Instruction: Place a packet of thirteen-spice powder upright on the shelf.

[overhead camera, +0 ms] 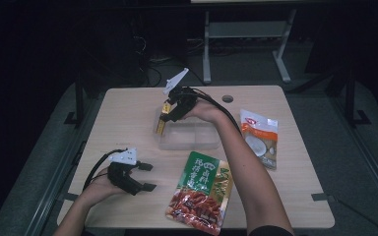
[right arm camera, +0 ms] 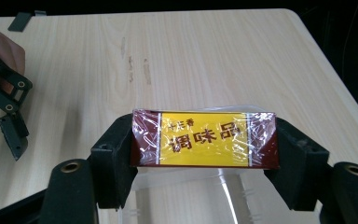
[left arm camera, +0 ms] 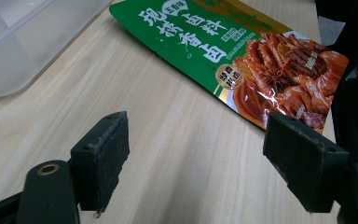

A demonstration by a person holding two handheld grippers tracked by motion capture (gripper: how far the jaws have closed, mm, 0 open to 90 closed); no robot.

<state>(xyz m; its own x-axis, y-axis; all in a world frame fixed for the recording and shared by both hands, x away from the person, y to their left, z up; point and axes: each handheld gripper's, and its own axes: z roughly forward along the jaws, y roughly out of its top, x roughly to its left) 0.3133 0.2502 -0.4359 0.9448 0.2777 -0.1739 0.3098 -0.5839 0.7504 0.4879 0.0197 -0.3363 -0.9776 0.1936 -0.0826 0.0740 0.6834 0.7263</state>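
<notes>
Fingers of right gripper flush against seasoning box ends

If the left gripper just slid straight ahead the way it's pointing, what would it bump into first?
Most likely the green and red food pouch. The left gripper is open with bare table between its jaws, and the pouch lies ahead, slightly toward the right jaw. The clear plastic container sits off to the left, probably missed.
</notes>
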